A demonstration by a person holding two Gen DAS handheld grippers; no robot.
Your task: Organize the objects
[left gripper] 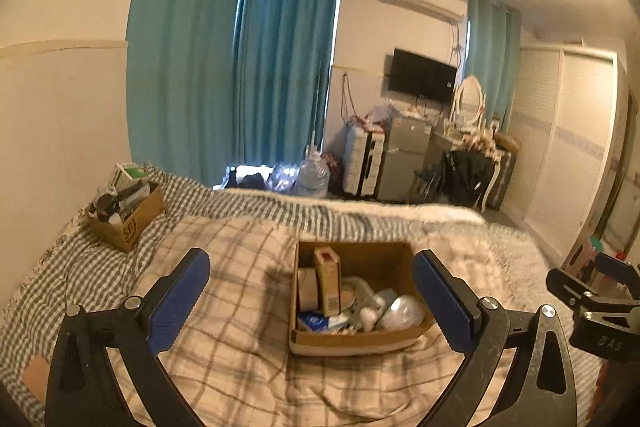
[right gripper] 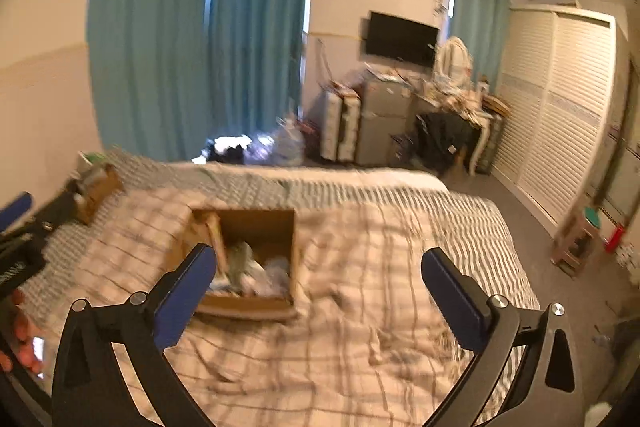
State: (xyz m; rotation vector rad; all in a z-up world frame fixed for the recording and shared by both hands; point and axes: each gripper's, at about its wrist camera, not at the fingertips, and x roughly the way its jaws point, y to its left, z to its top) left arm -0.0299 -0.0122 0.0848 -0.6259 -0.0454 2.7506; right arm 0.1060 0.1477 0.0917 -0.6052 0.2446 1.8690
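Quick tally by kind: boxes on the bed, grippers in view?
Cardboard boxes: 2, near box and far box
Grippers: 2, left gripper and right gripper, fingers wide apart, nothing between them
Total: 4

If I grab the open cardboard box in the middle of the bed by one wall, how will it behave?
The cardboard box will probably flex, since its walls look thin. It is loosely filled, with a tall carton upright, so tilting could shift or spill things. The soft plaid blanket beneath may let it rock or drag if pushed.
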